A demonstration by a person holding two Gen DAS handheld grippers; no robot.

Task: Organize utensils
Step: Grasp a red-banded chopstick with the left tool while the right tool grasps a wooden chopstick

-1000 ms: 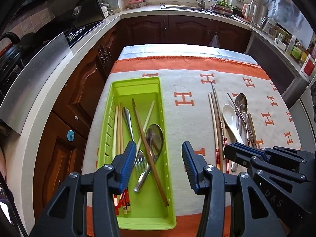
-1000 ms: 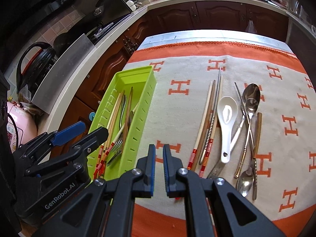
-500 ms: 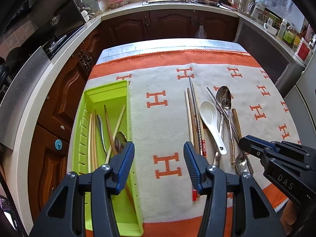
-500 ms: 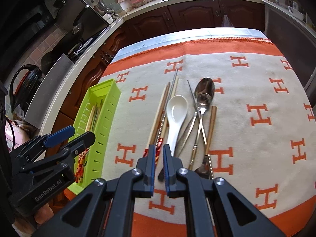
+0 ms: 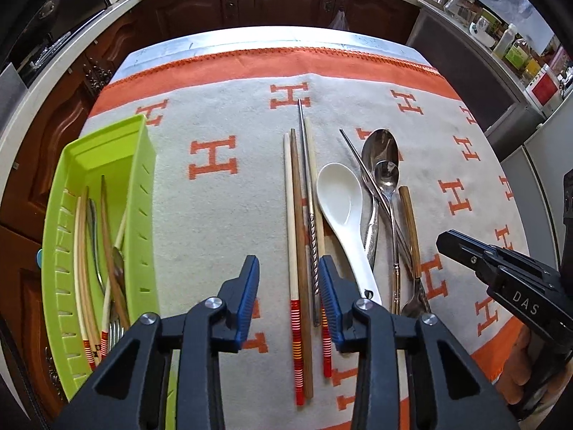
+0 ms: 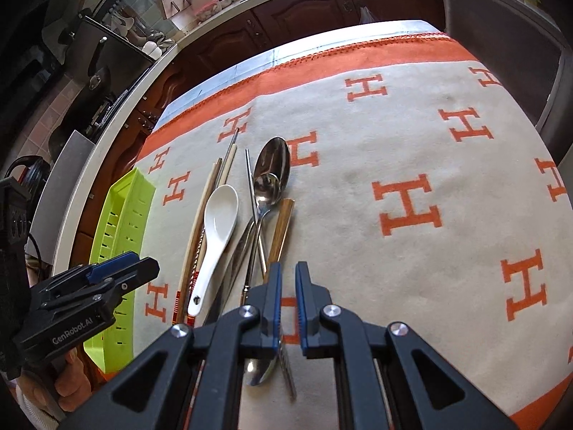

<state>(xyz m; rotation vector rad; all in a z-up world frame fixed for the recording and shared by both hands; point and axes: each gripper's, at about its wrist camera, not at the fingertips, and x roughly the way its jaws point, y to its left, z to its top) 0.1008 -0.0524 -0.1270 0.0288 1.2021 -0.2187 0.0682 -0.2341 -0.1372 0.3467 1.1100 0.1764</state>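
Bare cloth (image 6: 412,150) right of the crowded utensils (image 6: 258,211).

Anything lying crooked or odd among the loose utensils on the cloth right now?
Yes. A thin metal chopstick lies slanted across the two steel spoons, while the other chopsticks run straight. In the green tray, a brown chopstick also crosses the rest. Nothing looks spilled or broken.

Table (image 5: 243,36) carries a cloth (image 5: 222,222). Tray (image 5: 139,165) on cloth at far left, holding chopsticks and cutlery lengthwise. Loose chopsticks (image 5: 299,215) lie near-to-far mid-cloth, right of tray. Ladle spoon (image 5: 342,200) just right of them, touching. Metal spoons (image 5: 381,165) right of that, crossed by a thin metal stick. Wood-handled utensil (image 5: 410,225) rightmost. Counter with cabinets (image 5: 286,0) behind the table. Right part of cloth bare.
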